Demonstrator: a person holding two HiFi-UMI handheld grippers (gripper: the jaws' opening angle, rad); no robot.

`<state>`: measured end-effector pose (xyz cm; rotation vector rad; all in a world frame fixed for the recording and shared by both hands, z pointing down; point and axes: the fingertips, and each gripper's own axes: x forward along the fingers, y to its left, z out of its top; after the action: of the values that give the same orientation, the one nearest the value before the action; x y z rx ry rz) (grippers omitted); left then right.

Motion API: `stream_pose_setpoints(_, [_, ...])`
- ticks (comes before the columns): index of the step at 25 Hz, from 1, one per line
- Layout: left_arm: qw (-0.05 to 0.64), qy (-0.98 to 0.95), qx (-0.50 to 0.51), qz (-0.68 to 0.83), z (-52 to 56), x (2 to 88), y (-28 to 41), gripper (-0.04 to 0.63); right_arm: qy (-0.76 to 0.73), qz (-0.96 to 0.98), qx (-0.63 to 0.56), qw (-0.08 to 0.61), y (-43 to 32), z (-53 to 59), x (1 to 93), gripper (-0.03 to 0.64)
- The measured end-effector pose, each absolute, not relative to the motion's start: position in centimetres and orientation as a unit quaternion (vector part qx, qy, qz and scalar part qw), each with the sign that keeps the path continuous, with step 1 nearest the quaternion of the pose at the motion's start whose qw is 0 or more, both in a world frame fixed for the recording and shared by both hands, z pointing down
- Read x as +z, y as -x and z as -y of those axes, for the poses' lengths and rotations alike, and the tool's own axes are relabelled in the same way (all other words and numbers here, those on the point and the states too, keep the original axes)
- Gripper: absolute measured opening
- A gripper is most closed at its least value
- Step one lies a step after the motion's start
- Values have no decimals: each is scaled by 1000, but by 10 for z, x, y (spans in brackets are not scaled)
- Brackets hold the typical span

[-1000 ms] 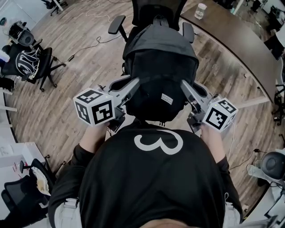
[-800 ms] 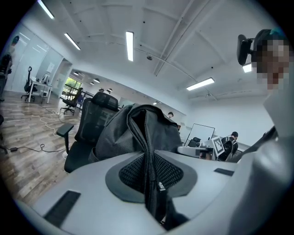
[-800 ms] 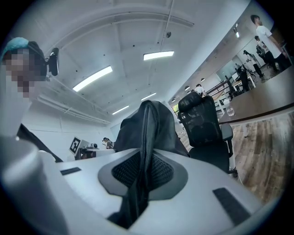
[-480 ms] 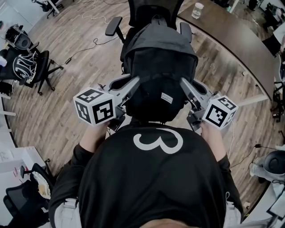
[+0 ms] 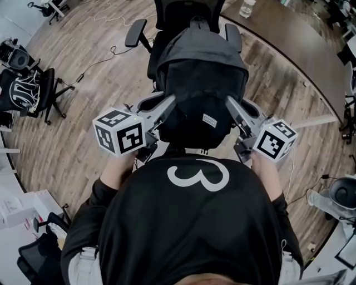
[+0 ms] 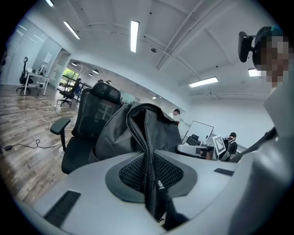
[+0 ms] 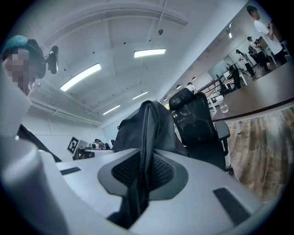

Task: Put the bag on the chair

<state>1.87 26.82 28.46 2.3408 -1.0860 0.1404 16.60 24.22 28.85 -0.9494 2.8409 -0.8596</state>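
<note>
1. The black bag hangs in the centre of the frame and hides the seat of the black chair at the top centre; whether it touches the seat I cannot tell
2. The left gripper has its jaws clenched on a band of bag fabric at the bag's left side; the right gripper pinches a similar band at the right side
3. The bag looks soft and bulky, so it probably sags; thin fabric may slip out of the jaws, therefore a hold on both sides seems the safest
</note>
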Motion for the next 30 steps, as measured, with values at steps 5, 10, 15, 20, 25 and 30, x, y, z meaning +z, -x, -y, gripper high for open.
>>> stream_pose_setpoints(5, [285, -873, 58, 391, -223, 289, 4, 69, 315, -907, -280, 4, -144, -202, 293, 63])
stream_pose_setpoints(10, [290, -877, 67, 377, -188, 300, 14, 68, 332, -898, -289, 1, -135, -173, 304, 62])
stream_pose_setpoints(15, [297, -880, 74, 364, -142, 308, 36, 69, 350, -888, -299, -7, -112, -131, 311, 63])
stream_pose_setpoints(20, [298, -884, 77, 353, -103, 312, 59, 68, 361, -883, -299, -13, -89, -95, 313, 61])
stream_pose_setpoints(25, [296, -888, 76, 343, -72, 314, 74, 69, 375, -877, -299, -25, -74, -69, 315, 61])
stream_pose_setpoints(30, [294, -892, 70, 335, -48, 309, 90, 67, 379, -876, -297, -20, -59, -46, 310, 61])
